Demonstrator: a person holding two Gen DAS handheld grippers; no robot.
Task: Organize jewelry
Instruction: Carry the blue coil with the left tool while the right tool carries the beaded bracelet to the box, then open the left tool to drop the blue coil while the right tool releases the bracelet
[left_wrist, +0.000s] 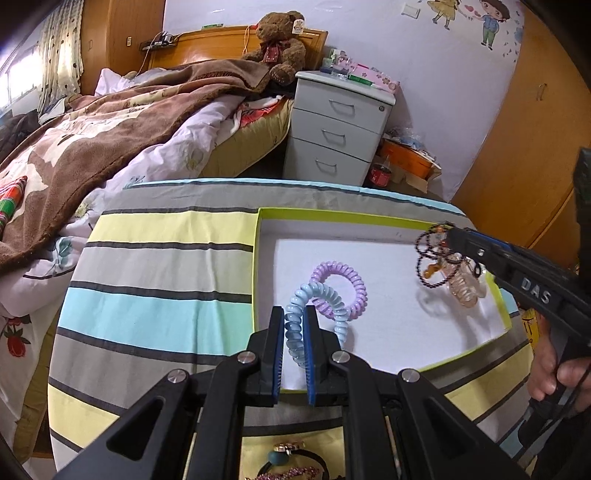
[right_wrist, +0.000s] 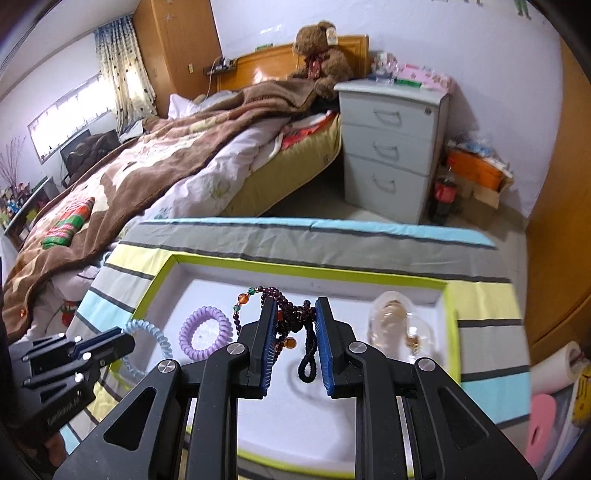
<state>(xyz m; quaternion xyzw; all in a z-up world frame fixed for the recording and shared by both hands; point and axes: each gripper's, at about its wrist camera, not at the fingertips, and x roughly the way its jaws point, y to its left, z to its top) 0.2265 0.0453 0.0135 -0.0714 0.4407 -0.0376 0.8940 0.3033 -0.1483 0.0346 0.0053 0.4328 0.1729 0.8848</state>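
1. The left claw (left_wrist: 294, 332) is pinching a pale blue spiral plastic hair tie (left_wrist: 303, 325), which hangs over the near left corner of the shallow white tray with a lime-green rim (left_wrist: 369, 216).
2. The right claw (right_wrist: 295, 325) is clamped on a dark purple beaded bracelet with amber beads (right_wrist: 291, 314), held above the tray's middle.
3. Already in the tray: a lilac spiral hair tie (right_wrist: 204, 334) and a clear peach-tinted hair clip (right_wrist: 391, 321).
4. Judgement: lower each piece onto bare white floor, well apart from the others, before letting go, so coils and beads do not tangle.
5. Keep the bracelet's dangling loop inside the rim, off the striped tabletop (left_wrist: 155, 266).
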